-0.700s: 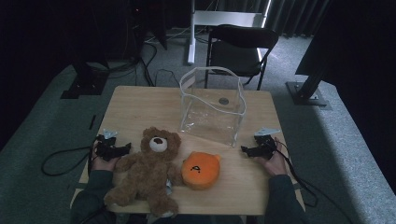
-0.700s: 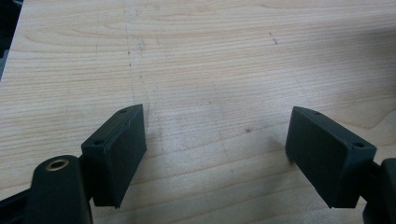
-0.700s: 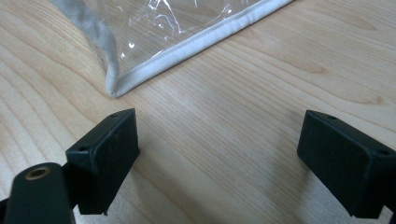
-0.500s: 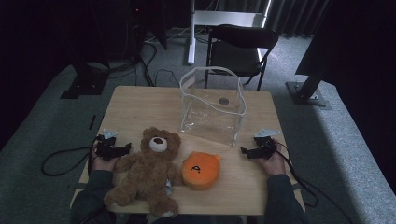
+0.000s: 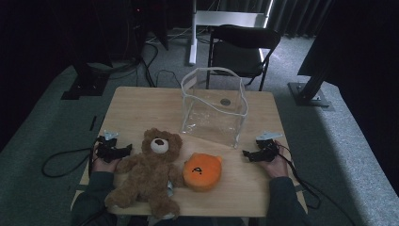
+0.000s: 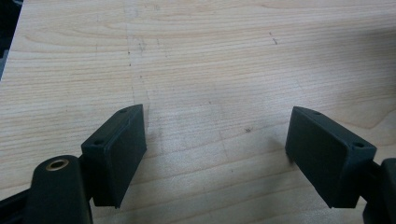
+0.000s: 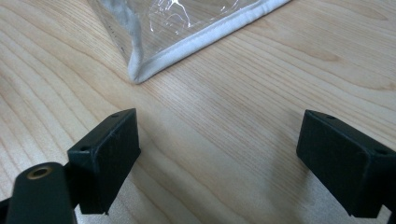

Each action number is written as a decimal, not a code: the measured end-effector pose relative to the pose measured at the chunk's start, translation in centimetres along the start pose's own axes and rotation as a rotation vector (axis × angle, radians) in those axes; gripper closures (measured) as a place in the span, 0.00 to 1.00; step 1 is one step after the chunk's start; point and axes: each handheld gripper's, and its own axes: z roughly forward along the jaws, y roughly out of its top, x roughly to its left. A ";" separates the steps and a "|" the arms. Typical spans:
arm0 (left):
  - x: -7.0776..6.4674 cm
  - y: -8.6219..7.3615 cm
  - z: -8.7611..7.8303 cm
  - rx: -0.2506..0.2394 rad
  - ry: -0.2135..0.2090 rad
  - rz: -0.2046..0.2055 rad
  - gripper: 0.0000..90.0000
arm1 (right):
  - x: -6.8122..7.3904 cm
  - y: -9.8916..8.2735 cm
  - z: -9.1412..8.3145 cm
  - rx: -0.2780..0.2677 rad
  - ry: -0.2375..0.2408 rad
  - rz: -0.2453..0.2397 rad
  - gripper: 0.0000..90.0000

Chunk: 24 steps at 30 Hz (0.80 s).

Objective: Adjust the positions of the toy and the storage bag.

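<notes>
A brown teddy bear lies on its back at the front left of the wooden table. Beside it on the right sits an orange round plush. A clear plastic bag with white trim stands open in the table's middle. My left gripper rests on the table just left of the bear, open, with bare wood between its jaws. My right gripper rests at the right, open and empty, near the bag's front corner.
A black chair stands beyond the far edge of the table. Cables trail from both grippers over the table's sides onto the grey carpet. Dark stands flank the table at left and right.
</notes>
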 end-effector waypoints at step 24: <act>0.0 0.0 0.0 0.000 0.000 0.000 0.23 | 1.8 0.9 -2.7 -0.063 -0.006 0.001 0.23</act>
